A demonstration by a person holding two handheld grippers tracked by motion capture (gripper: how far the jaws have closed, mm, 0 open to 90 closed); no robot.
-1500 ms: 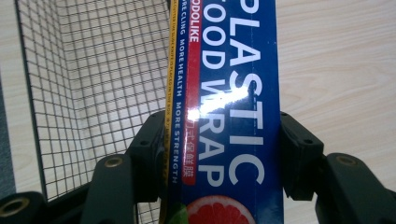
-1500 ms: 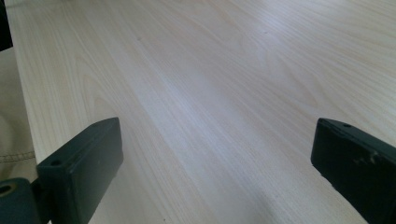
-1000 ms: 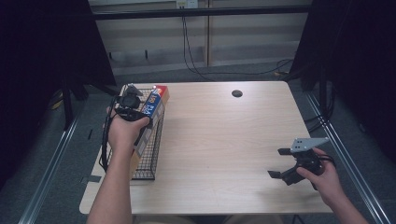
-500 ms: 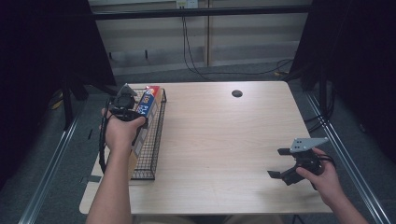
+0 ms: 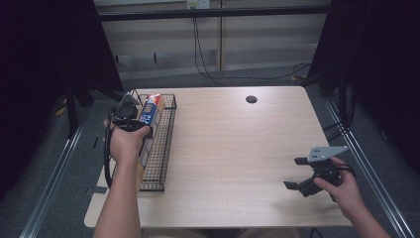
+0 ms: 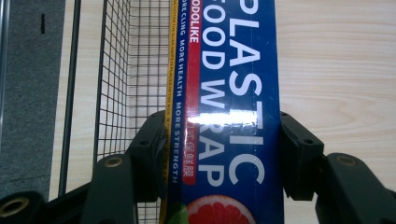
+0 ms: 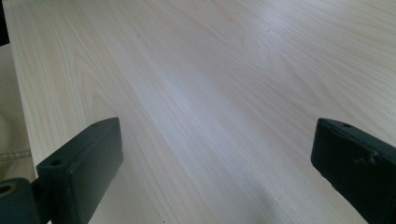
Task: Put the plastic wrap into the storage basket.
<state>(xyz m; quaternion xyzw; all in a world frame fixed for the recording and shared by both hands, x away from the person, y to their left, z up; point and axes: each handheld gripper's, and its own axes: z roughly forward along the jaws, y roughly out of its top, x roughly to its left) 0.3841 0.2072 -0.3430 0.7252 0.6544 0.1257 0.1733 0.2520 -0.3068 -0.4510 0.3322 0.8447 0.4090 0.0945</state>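
Plastic food wrap box is sitting clamped between the jaws of the left gripper, hanging lengthwise over the wire basket at the table's left edge. Lowering it level, parallel to the basket walls, should avoid snagging. The right gripper is resting wide open, holding nothing; the left gripper view is showing the label lettering, unreadable from above.

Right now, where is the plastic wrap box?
In the high view, the plastic wrap box is at the table's left side, over the wire basket, clamped between the left gripper fingers.
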